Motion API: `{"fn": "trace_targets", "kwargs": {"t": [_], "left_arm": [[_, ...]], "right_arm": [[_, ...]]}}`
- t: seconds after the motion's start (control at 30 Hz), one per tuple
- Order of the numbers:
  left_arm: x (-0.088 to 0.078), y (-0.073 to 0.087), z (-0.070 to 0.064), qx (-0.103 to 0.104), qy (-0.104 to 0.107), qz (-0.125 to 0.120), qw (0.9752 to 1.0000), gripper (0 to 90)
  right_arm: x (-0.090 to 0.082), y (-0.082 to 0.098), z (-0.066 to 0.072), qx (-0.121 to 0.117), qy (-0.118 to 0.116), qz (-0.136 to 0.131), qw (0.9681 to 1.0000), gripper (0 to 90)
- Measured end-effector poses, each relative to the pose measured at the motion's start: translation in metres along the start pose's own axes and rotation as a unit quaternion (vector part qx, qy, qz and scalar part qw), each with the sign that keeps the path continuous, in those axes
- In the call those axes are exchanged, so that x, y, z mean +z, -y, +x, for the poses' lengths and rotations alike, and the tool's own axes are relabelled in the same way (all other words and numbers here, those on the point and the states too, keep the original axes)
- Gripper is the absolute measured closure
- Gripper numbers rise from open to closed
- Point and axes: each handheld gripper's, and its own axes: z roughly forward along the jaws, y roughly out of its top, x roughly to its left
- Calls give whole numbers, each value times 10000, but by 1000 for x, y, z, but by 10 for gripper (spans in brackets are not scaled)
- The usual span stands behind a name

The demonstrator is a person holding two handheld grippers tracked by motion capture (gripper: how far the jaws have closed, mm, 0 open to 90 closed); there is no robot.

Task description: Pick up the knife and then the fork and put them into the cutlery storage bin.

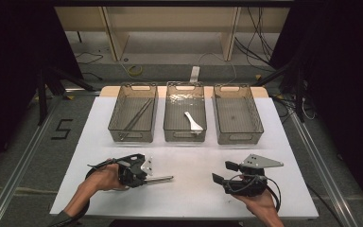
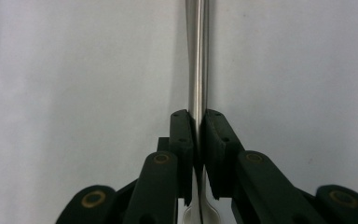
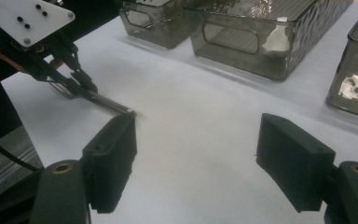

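Metal utensil [image 2: 198, 60] — pinched (close view) — left hand-held gripper [image 2: 197, 123].

White table [image 1: 99, 156], three grey bins [image 1: 185, 118]

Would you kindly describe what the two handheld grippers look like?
Both are black. The left gripper has a small pale plate. The right gripper carries a grey three-cornered plate and a looping black cable. Its pads are blocky.

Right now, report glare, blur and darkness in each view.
High view: dark surround, bright white table, glints in the middle bin. Left gripper view: the metal utensil streaks with glare, soft toward the far end. Right gripper view: near jaws soft, reflections on bin walls.
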Motion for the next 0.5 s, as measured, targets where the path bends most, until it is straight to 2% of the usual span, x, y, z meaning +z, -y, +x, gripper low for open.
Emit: {"fn": "trace_targets", "kwargs": {"t": [0.1,0.2,0.27,0.37,0.5], "left_arm": [[-3,0,0,-31,24,-98,9999,820],[-5,-2,1,-178,31,-191,9997,822],[-6,-2,1,-198,4,-170,9997,822],[-9,-3,2,-301,94,-199,9993,822],[-12,-5,2,-583,212,-365,9974,822]], "right_arm": [[0,0,0,-1,-3,9,10000,293],[0,0,0,3,-11,4,10000,293],[1,0,0,-7,-19,14,10000,293],[0,0,0,-12,-16,9,10000,293],[0,0,0,-2,-24,6,10000,293]]}}
